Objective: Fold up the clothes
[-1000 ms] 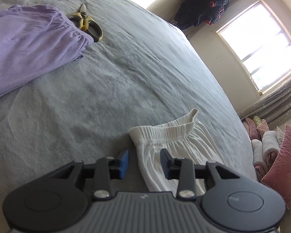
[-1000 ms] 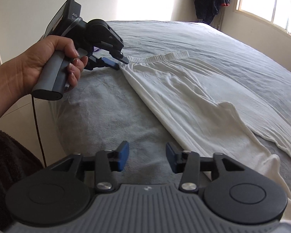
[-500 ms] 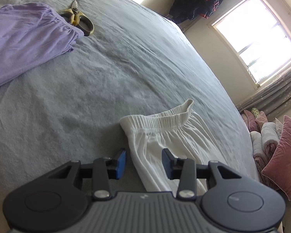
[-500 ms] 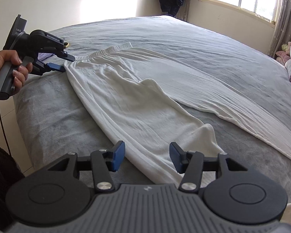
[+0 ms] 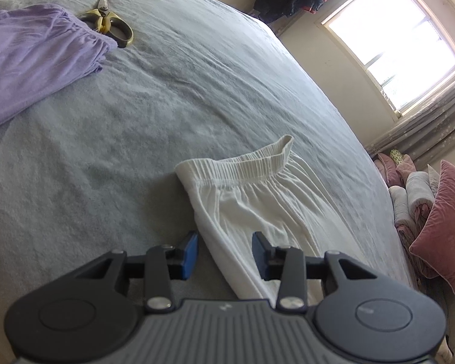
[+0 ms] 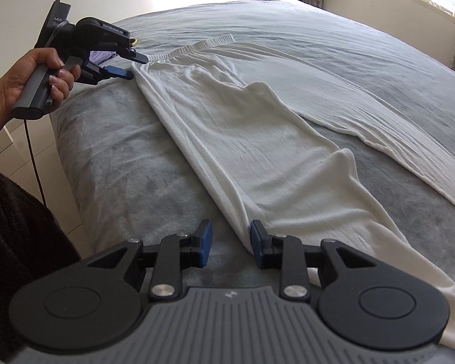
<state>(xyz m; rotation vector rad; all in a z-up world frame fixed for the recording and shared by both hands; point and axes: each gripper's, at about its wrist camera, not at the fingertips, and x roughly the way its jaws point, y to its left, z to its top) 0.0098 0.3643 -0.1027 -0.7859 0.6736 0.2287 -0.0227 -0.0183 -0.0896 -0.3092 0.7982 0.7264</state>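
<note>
right tool [image 6: 230, 244]: jaws parted, astride the near side edge of the white trousers [image 6: 227, 127], gripping nothing
left tool [image 5: 224, 253]: jaws parted at the waistband corner, empty; held by a hand [image 6: 30, 75]
white trousers: spread flat along the grey bed [image 5: 197, 85]
far: purple garment [image 5: 30, 63], scissors [image 5: 112, 25] touching it

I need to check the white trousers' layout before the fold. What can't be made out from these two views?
- White trousers: the leg ends run past the right wrist view's right and lower edges; the right hand-held gripper body hides the near part.
- Scissors: partly hidden behind the purple garment in the left wrist view.
- Left hand-held gripper: whether it touches the waistband is too small to tell.
</note>
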